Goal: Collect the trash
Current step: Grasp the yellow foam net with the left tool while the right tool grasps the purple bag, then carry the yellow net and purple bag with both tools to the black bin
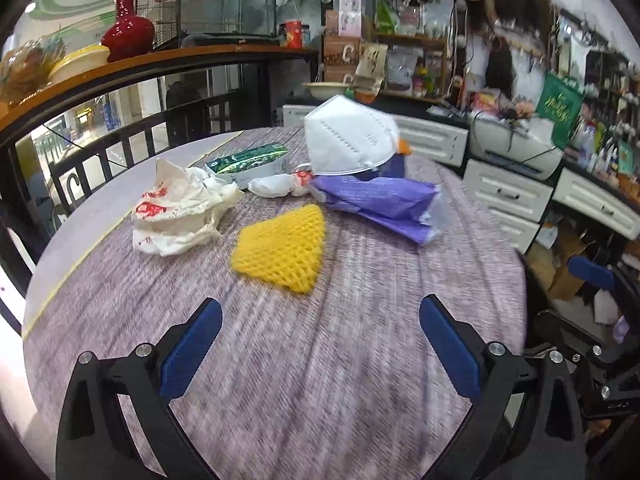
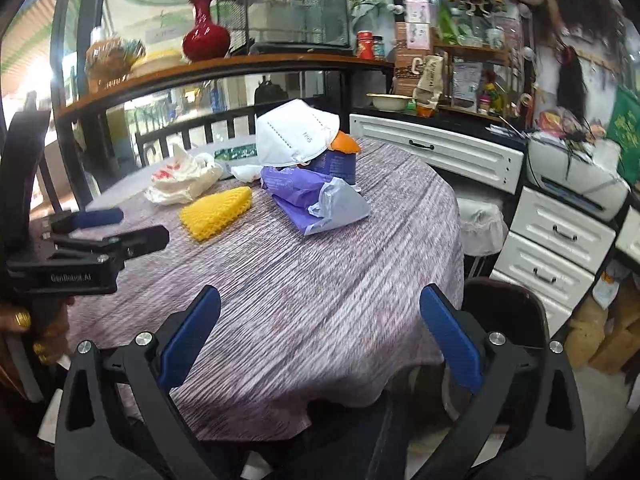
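Several pieces of trash lie bunched toward the far side of the round desk [image 1: 360, 360]: a yellow foam net [image 1: 282, 250] nearest, a crumpled white bag with red print [image 1: 176, 212] to its left, a purple plastic bag [image 1: 380, 204] to its right, and a white face mask [image 1: 348, 138] perched on what may be a purple container with orange peel, though blur makes that hard to tell. Behind them sit a green-and-white carton [image 1: 248, 162] and a twisted white wrapper [image 1: 276, 185]. Both the left gripper [image 1: 320, 344] and right gripper [image 2: 320, 340] hover over the near cloth, jaws spread wide and holding nothing.
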The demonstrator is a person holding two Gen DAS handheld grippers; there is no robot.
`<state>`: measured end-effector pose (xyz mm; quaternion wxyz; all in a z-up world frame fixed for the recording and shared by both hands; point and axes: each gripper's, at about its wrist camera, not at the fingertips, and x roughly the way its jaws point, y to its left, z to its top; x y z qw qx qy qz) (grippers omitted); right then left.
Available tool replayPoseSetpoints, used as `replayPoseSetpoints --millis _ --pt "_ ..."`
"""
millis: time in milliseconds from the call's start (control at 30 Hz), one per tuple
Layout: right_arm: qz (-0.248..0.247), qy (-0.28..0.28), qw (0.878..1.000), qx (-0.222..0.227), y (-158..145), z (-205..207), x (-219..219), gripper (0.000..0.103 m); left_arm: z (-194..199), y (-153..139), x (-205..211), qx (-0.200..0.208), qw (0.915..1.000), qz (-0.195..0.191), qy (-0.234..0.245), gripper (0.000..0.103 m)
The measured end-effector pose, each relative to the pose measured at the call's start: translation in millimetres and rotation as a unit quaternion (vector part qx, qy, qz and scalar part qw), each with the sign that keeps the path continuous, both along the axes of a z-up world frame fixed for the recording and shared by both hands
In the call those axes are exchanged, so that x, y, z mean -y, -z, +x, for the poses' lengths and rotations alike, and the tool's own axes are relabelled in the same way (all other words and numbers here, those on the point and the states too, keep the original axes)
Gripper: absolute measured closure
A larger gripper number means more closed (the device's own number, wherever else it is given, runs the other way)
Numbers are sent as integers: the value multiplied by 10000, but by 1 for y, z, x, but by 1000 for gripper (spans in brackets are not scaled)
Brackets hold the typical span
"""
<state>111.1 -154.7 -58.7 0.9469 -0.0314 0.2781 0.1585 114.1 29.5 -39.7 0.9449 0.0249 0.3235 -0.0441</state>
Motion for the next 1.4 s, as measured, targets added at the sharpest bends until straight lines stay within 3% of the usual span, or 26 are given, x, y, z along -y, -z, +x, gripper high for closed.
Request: replayPoseSetpoints --millis 167,400,600,733,767,900,1067,1233,1400 --pt "-250 -431 9981 -350 1 48 -18 5 54 10 -7 -692 9975 128 76 5" --pt "-870 -682 9934 -299 0 93 -45 5 91 24 -7 -1060 9937 373 50 9" --pt "-1417 -535 9881 -267 1 131 -65 6 102 30 -8 -1211 9916 445 -83 24" --pt "-1447 -595 9867 -433 5 142 -72 31 101 29 -9 -1164 9921 413 -208 37" --pt "-1515 -586 9860 -376 6 141 -73 42 99 29 -11 -1144 9925 368 -223 38" --pt "-1616 -671 9842 -279 8 134 -73 59 98 26 -19 -1081 9937 127 -267 53" --pt "-1144 -773 9898 -354 1 131 -61 82 90 23 -21 -996 9947 -35 -269 71" --pt "-994 -944 9900 -330 -4 120 -59 88 82 20 -23 -925 9953 -162 -253 83" --pt "-681 -1120 9908 -342 -12 104 -61 90 68 15 -27 -816 9958 -355 -216 85"
